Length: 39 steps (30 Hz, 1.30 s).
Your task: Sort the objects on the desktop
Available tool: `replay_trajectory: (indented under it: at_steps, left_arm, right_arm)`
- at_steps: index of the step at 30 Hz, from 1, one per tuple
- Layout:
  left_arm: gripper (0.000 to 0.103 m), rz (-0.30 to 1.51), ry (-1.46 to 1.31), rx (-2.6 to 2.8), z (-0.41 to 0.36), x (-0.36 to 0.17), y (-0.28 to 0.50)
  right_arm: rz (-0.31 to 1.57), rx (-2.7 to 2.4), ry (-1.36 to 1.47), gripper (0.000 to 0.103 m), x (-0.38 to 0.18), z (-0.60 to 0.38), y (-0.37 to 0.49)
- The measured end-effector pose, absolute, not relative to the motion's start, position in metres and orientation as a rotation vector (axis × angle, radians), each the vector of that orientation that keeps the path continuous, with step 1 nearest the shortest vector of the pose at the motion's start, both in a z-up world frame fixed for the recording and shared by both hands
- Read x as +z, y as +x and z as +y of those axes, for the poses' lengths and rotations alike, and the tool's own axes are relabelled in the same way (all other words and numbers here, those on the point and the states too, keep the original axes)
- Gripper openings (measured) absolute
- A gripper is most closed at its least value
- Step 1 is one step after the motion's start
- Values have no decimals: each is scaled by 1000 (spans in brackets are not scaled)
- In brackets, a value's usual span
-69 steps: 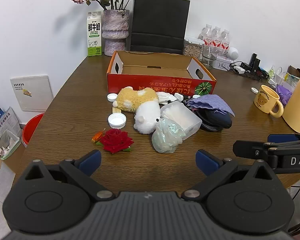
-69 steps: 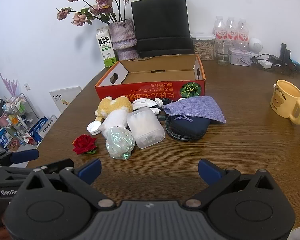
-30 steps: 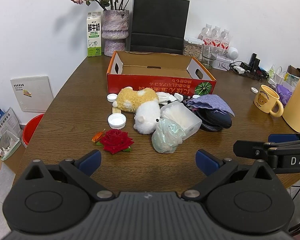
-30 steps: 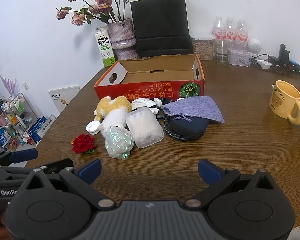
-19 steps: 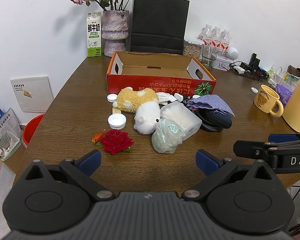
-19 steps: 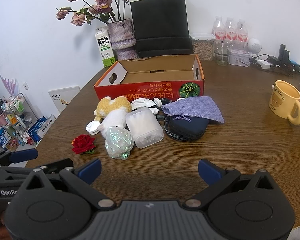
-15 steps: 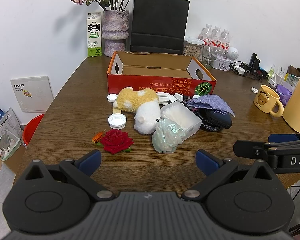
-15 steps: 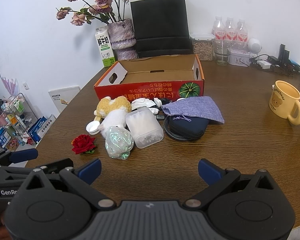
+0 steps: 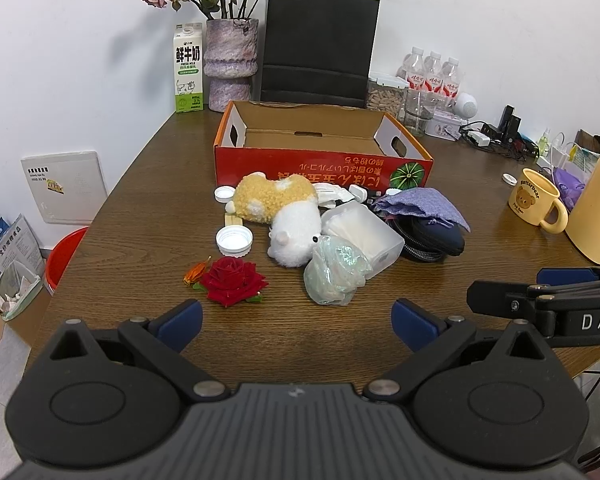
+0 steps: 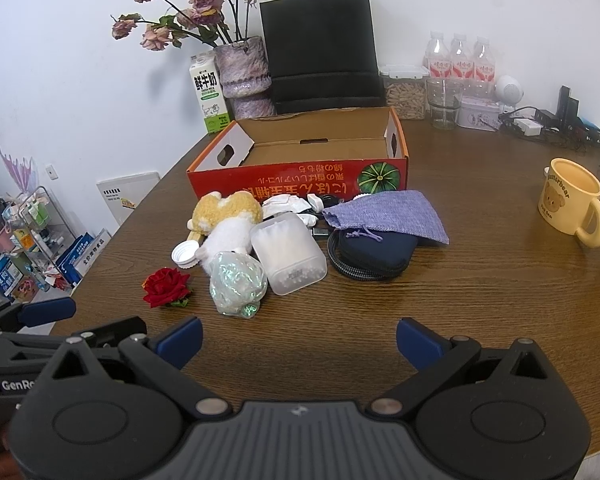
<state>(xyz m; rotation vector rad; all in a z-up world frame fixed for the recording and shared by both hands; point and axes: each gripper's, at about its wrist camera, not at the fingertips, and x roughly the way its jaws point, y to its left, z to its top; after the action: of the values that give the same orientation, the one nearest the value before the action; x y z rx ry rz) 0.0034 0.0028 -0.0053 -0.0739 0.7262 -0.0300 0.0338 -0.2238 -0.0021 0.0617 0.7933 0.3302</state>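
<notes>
A pile lies on the wooden table in front of an open red cardboard box (image 9: 324, 164) (image 10: 300, 178): a yellow-and-white plush toy (image 9: 284, 208) (image 10: 228, 220), a frosted plastic container (image 9: 364, 232) (image 10: 288, 254), a crumpled shiny bag (image 9: 334, 274) (image 10: 238, 282), a red rose (image 9: 232, 280) (image 10: 166, 286), white bottle caps (image 9: 234, 240), a purple cloth pouch (image 9: 420, 206) (image 10: 388, 214) over a dark blue case (image 9: 436, 236) (image 10: 376, 252). My left gripper (image 9: 296, 322) and right gripper (image 10: 298, 340) both hover open near the table's front edge, holding nothing.
Behind the box stand a milk carton (image 9: 188, 68), a vase of dried roses (image 9: 230, 64), a black paper bag (image 9: 320, 46), water bottles (image 9: 432, 74) and a jar. A yellow mug (image 9: 536, 200) (image 10: 572, 202) sits right. A red bucket (image 9: 62, 256) is on the floor left.
</notes>
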Motion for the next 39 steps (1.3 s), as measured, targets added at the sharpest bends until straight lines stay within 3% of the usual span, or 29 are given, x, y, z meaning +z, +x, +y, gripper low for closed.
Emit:
replay_trajectory:
  at_steps: [39]
  left_arm:
    - [103, 644, -86, -20, 29, -42, 9]
  right_arm:
    - [755, 383, 74, 103, -49, -208, 46]
